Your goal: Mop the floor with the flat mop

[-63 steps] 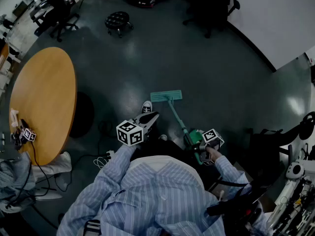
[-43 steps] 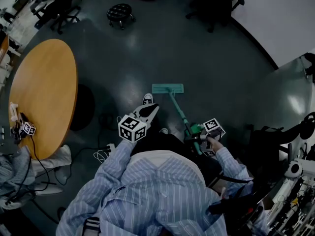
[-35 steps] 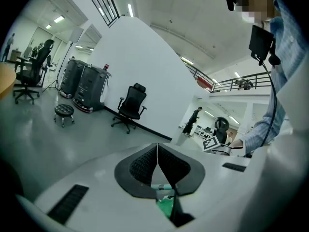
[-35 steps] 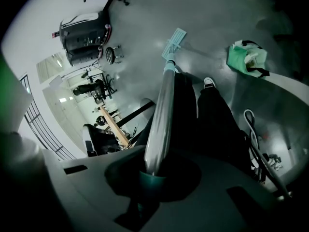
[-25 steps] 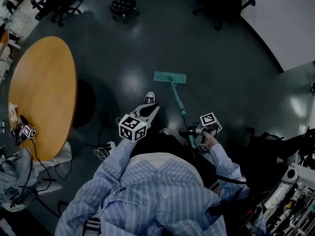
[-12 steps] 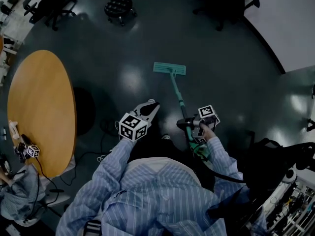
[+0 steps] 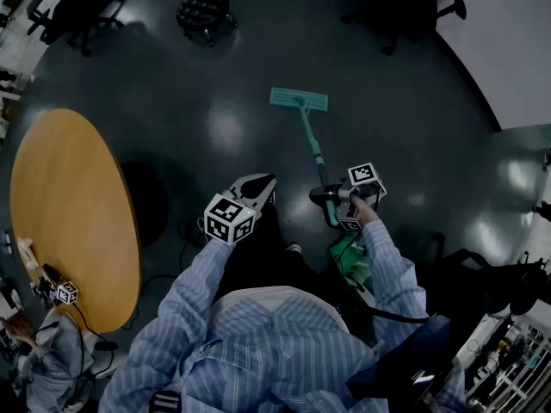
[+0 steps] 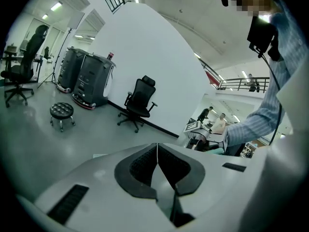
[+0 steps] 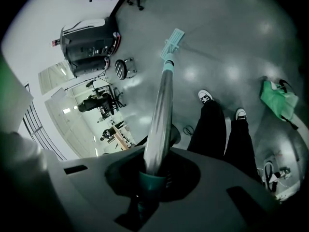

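The flat mop's teal head [image 7: 298, 100] lies flat on the dark floor ahead of me. Its handle [image 7: 315, 154] slants back to my right gripper [image 7: 331, 200], which is shut on it near the teal grip. In the right gripper view the silver handle [image 9: 162, 111] runs out from between the jaws of the right gripper [image 9: 153, 176] to the mop head [image 9: 173, 41]. My left gripper [image 7: 259, 187] hovers to the left of the handle, apart from it. In the left gripper view the left gripper [image 8: 157, 159] shows its pads [image 8: 143, 164] pressed together with nothing between them.
A round wooden table [image 7: 67, 218] stands at the left with a cabled device on its near edge. A black stool [image 7: 203, 9] and office chairs [image 7: 400, 11] stand far ahead. A green bag [image 7: 352, 261] lies by my right foot. A white wall [image 7: 508, 46] rises at the right.
The mop head has slid forward across the floor and I have stepped after it. The green bag now lies behind the right gripper. The left gripper stays shut beside the handle.
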Demonstrator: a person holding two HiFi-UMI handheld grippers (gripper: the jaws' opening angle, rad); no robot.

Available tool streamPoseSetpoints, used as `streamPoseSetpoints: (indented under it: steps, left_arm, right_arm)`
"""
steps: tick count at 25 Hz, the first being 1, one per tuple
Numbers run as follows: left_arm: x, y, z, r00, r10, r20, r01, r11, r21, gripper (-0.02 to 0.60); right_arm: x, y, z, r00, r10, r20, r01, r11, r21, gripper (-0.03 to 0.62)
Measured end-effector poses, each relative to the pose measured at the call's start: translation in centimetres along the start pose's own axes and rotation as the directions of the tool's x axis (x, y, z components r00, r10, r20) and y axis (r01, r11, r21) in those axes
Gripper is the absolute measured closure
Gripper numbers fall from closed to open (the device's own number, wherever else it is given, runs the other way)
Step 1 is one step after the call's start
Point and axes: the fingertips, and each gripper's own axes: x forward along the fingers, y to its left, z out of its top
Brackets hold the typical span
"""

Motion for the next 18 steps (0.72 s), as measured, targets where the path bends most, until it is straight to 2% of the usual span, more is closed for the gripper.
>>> streamPoseSetpoints:
  steps: [6,18]
  left_arm:
    - [1.8,3.5,2.4,1.0,0.0,-0.006,0.0,1.0,-0.025,0.574]
    - [5.6,8.7,3.2,0.999,0.024,-0.025,-0.026,0.994,-0.104,0.574]
  right_arm:
    - [0.6,5.1,7.3,0.999,-0.031,0.015,0.032,0.999,-0.018,0.566]
    - [2.4,15.7,24.9,0.996,-0.035,0.082,0.037,0.999,-0.029,0.568]
